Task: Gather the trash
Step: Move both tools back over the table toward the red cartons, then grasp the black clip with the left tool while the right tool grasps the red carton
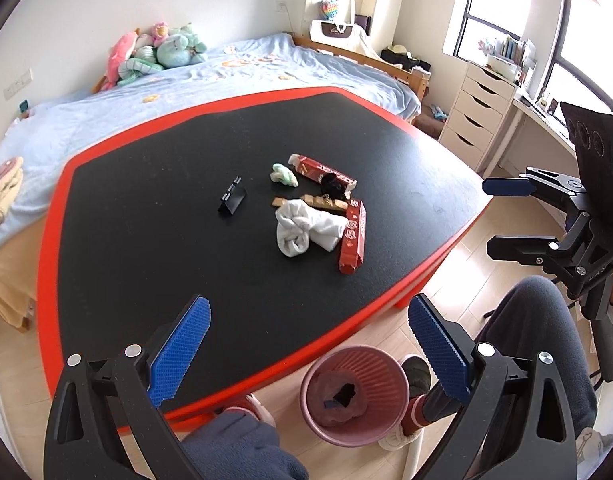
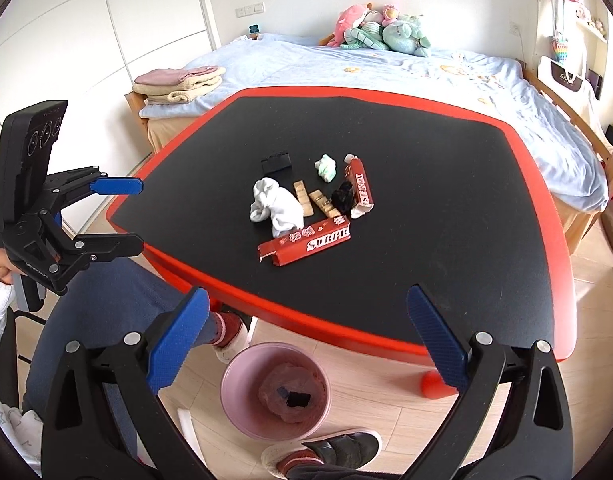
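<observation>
On the black table with a red rim lies a cluster of trash: two red cartons, a white crumpled cloth, a green-white wad, a black wad, wooden pieces and a small black box. A pink bin stands on the floor below the near table edge, with a dark scrap inside. My left gripper hangs open and empty above that edge. My right gripper is open and empty over the bin, short of the nearer red carton.
A bed with plush toys borders the table's far side. White drawers stand at the right. The person's knee and shoes flank the bin under the table edge.
</observation>
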The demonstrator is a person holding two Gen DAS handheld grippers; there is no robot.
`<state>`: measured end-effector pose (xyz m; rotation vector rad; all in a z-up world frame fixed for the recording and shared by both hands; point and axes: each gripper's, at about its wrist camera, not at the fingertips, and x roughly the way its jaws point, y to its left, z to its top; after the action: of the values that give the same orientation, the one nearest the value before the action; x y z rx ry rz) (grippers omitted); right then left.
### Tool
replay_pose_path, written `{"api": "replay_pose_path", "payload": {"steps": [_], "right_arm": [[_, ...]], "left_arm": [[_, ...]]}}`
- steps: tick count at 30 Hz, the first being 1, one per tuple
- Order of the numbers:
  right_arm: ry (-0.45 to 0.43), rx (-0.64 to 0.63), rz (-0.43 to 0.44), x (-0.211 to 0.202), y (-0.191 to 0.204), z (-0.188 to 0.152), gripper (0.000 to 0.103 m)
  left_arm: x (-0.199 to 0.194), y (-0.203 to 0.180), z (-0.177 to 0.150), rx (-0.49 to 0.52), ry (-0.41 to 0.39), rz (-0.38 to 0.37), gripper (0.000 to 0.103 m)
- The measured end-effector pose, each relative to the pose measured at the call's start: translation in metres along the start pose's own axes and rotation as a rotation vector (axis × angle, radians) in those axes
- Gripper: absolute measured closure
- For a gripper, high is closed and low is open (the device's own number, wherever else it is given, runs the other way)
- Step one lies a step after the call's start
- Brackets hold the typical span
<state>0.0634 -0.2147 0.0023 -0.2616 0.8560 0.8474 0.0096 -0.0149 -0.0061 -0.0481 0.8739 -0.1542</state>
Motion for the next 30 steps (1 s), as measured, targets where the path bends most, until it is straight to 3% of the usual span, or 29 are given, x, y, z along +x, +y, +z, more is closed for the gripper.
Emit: {"api": "replay_pose_path", "payload": {"steps": [12,21,30], "right_arm": [[0.052,-0.020,-0.039,0.050,-0.031,0.074,0.005],[0.172,-0.017,-0.060,0.112,-0.048,0.119,0.005],[0.266,0.018,-0.050,0.163,-0.061,0.132,0.006]], "left_arm": [[0.028,0.036,0.053,0.029,0.004,0.010,0.008],[0.076,0.060,0.081,0.060,0.098,0.006,0.008],[0.113,0.068,0.090,0.078,0.179,-0.023,0.008]]}}
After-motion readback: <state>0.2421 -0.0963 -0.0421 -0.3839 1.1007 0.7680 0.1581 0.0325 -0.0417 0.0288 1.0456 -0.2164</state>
